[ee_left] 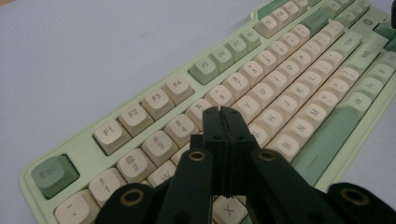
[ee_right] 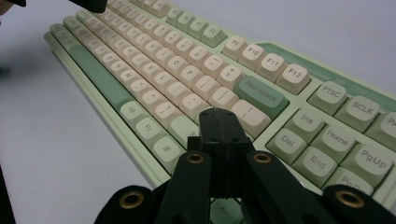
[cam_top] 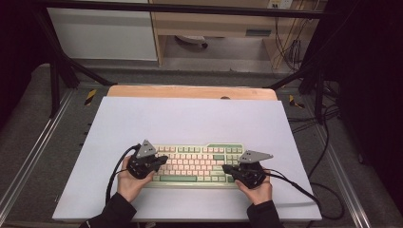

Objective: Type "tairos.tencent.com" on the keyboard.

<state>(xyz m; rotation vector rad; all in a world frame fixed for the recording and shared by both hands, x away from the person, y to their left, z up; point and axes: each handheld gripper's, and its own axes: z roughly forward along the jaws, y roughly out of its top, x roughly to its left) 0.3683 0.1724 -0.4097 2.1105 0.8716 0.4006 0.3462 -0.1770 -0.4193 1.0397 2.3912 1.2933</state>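
Note:
A pale green keyboard (cam_top: 197, 164) with cream and green keys lies near the front of a white mat (cam_top: 190, 121). My left gripper (cam_top: 164, 160) hovers over the keyboard's left end, held in a hand, jaws shut with nothing between them. In the left gripper view its tip (ee_left: 223, 114) sits above the keys near the number row of the keyboard (ee_left: 289, 70). My right gripper (cam_top: 225, 168) is over the keyboard's right end, also shut and empty. In the right gripper view its tip (ee_right: 218, 116) is above the keys beside Backspace on the keyboard (ee_right: 177, 56).
The mat rests on a wooden table (cam_top: 190, 91) inside a black metal frame (cam_top: 62, 61). Cables (cam_top: 309, 190) trail from the grippers across the mat's front and right side. Cabinets and wiring (cam_top: 290, 47) stand beyond the table.

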